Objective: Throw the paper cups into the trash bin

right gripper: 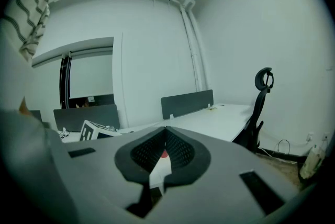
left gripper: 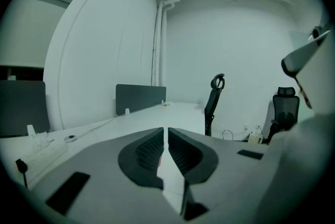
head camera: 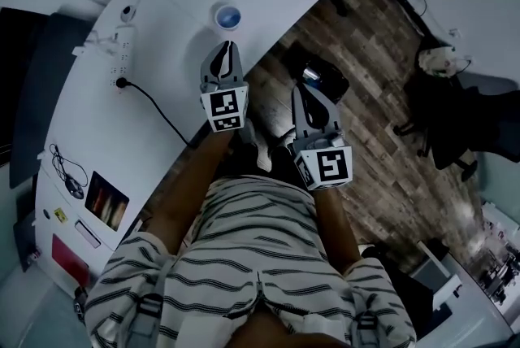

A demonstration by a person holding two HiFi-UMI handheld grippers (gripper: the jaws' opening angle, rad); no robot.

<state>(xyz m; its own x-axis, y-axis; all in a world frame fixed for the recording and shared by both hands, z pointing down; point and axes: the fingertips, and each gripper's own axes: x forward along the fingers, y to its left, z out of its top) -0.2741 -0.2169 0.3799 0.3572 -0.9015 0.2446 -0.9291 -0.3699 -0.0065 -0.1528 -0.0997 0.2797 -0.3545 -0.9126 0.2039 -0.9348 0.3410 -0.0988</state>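
A white paper cup (head camera: 228, 16) with a blue inside stands upright near the curved front edge of the white table (head camera: 171, 29). My left gripper (head camera: 228, 45) hovers just short of the cup, pointing at it, jaws shut with nothing between them (left gripper: 166, 132). The cup does not show in the left gripper view. My right gripper (head camera: 299, 89) is off the table edge over the wood floor, its jaws (right gripper: 165, 130) also shut and holding nothing. Just beyond its tips a dark, bin-like container (head camera: 323, 80) sits on the floor; I cannot make out what is in it.
A white power strip (head camera: 122, 54) with a black cable lies left of the cup, and earphones (head camera: 69, 176) and cards lie further left. A black office chair (head camera: 455, 127) stands at the right. Another chair (left gripper: 214, 96) and a grey divider panel (left gripper: 140, 98) stand across the table.
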